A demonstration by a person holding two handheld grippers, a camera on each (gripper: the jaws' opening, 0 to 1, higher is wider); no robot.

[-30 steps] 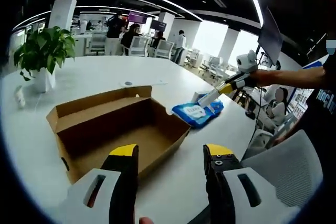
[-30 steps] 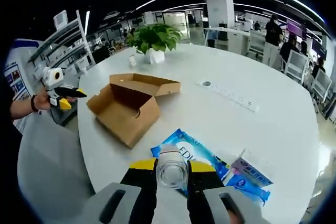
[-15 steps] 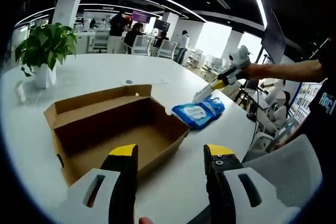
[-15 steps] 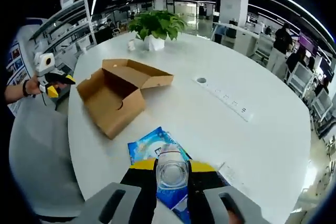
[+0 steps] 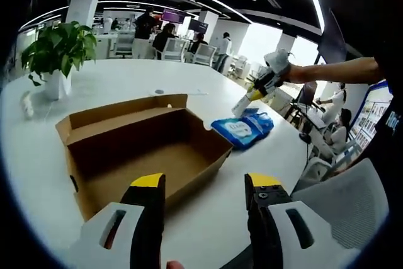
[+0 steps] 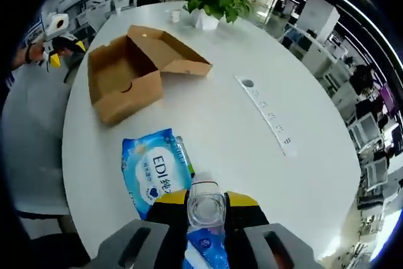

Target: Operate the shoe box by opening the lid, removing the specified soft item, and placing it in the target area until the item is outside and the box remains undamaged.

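Plant stands beyond open box, well apart.

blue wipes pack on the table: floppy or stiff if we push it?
Likely floppy: the blue soft plastic wipes pack lies flat with rumpled edges, so a push may buckle it. Glossy film probably slides easily on the smooth white table. It won't roll.

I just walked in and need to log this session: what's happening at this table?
A person works a claw in each hand at a white table. The cardboard shoe box stands open and looks empty. A blue pack of wipes lies on the table outside it. The right claw is raised above the pack, shut on a small clear piece I cannot identify. The left claw is open, near the box's front edge.
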